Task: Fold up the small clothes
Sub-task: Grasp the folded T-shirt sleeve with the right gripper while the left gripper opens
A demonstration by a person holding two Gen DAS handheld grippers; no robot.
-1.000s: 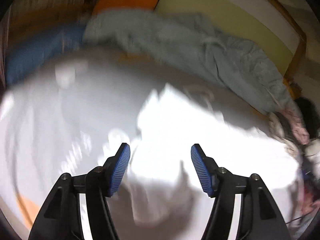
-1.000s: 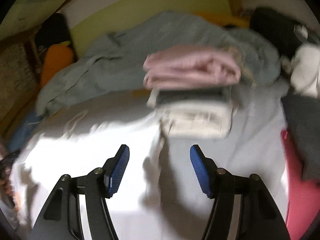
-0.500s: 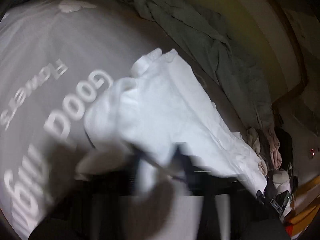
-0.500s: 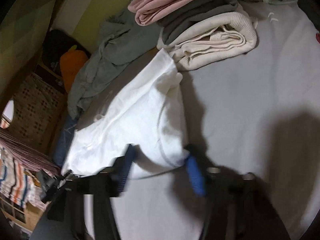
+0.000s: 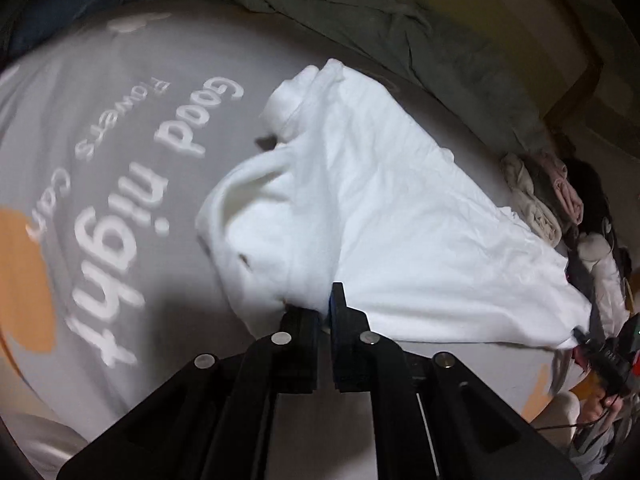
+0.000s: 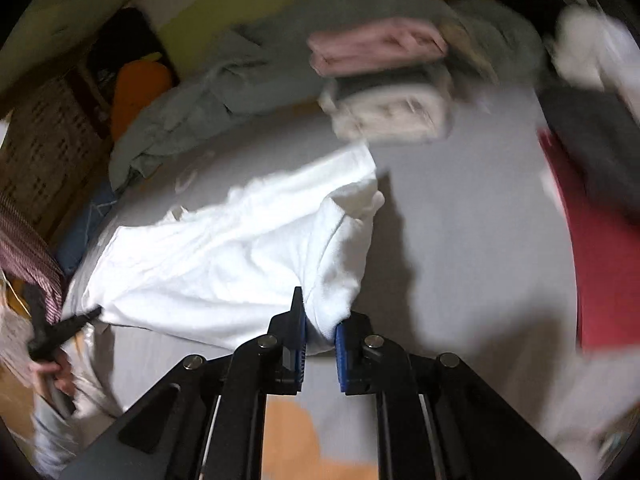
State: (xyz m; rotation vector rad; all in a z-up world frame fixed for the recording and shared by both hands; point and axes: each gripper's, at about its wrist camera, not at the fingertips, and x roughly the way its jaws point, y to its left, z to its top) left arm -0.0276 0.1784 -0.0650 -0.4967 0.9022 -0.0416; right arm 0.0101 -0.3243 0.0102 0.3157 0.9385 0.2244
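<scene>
Left wrist: left gripper clamped on white garment, long axis toward 4 o'clock where right gripper pinches the opposite end.

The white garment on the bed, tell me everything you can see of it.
The white, soft-looking fabric garment is crumpled and wrinkled, stretched in a long band across the grey printed bedsheet. Seams and a rolled hem show near one end. Both claws are shut on it: the left claw pinches one bunched end, the right claw the other. Most of it rests on the sheet, the pinched ends gathered at the claws. Its far edge lies near a stack of folded clothes.
</scene>
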